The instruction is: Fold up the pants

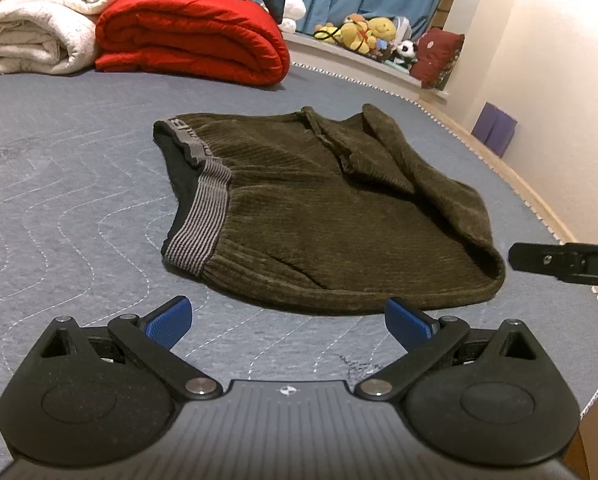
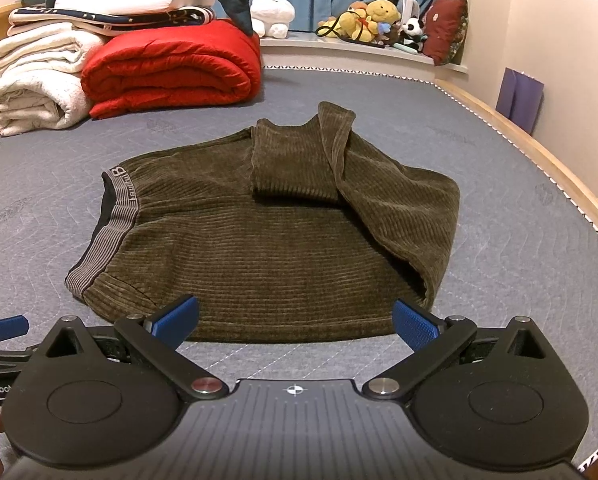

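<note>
Lying folded, pants (image 2: pixel 259 236) just beyond both gaping grippers (image 1: pixel 289 322) (image 2: pixel 295 322).

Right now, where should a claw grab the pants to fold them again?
Probably the striped waistband, coming from the left side of the pants. It is a firm, flat edge lying open there, while the legs are already folded over on the right.

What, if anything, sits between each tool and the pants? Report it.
Nothing visible does. Only bare grey mattress lies between the open left tool and the near hem of the olive pants. The open right tool is already at that hem. The folded red quilt lies beyond the pants.
</note>
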### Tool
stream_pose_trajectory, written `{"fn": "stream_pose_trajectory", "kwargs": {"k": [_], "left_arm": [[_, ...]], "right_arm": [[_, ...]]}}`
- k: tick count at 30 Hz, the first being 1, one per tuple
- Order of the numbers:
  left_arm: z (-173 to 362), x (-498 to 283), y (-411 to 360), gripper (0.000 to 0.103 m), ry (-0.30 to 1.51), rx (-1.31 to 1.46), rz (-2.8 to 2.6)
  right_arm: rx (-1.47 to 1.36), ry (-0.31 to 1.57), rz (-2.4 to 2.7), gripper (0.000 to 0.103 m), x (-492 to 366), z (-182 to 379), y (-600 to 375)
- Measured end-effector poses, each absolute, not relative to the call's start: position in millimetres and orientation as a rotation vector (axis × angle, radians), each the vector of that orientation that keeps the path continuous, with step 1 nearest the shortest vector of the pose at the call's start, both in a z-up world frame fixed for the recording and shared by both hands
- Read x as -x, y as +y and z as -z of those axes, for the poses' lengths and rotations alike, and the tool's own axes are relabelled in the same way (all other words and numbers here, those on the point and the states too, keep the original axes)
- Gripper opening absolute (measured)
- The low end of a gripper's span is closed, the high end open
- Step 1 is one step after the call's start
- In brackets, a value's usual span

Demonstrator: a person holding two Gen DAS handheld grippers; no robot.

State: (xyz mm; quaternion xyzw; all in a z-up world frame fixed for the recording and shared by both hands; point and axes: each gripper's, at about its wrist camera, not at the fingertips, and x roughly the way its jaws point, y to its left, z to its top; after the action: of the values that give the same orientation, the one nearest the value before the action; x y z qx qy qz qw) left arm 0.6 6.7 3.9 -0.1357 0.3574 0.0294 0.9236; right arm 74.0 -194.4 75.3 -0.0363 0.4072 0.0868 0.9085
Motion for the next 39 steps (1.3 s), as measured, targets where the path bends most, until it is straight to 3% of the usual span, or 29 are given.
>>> {"fn": "stream_pose_trajectory", "kwargs": {"k": [4,6,8,10,12,17,21,22,24,26,30,32,34,39], "left_arm": [[-10,5,8,0.102,0.673,0.294,-0.014],[-14,5,7,0.084,0.627,0.279,0.006],[-23,-5,14,0.028,0.639,0.327,0.059],[-33,-21,25,0.005,0.632,0.361,0.120],[-41,-39,43,0.005,0.598,0.382,0.145],[-9,-86,108,0.005,0.594,0.422,0.002],[28,-107,147,0.008,0.711,0.622,-0.091],[31,-112,150,0.011,0.721,0.644,-0.093],[41,-122,156,0.026,0.754,0.673,-0.107],[52,-133,158,0.048,0.793,0.712,-0.104],[70,-155,160,0.064,0.773,0.690,-0.066],[76,-162,155,0.076,0.761,0.659,-0.016],[81,-169,145,0.082,0.742,0.619,0.037],[90,-187,117,0.081,0.715,0.493,0.090]], "right_arm": [[0.060,0.847,-0.173,0.102,-75,-75,-196],[0.068,0.840,-0.170,0.102,-75,-76,-195],[0.072,0.821,-0.166,0.102,-76,-79,-195],[0.076,0.796,-0.153,0.101,-77,-82,-197],[0.062,0.774,-0.130,0.098,-81,-85,-203],[0.003,0.759,-0.026,0.056,-103,-84,-233],[-0.041,0.813,0.027,0.056,-129,-64,-261],[-0.051,0.829,0.029,0.061,-135,-57,-266],[-0.042,0.859,0.040,0.070,-152,-39,-273],[-0.013,0.883,0.057,0.081,-168,-19,-276],[0.019,0.955,0.063,0.085,-195,19,-278],[0.076,0.977,0.076,0.086,-204,36,-275],[0.099,1.004,0.080,0.086,-213,49,-273],[0.084,1.014,0.087,0.087,-229,66,-277]]}}
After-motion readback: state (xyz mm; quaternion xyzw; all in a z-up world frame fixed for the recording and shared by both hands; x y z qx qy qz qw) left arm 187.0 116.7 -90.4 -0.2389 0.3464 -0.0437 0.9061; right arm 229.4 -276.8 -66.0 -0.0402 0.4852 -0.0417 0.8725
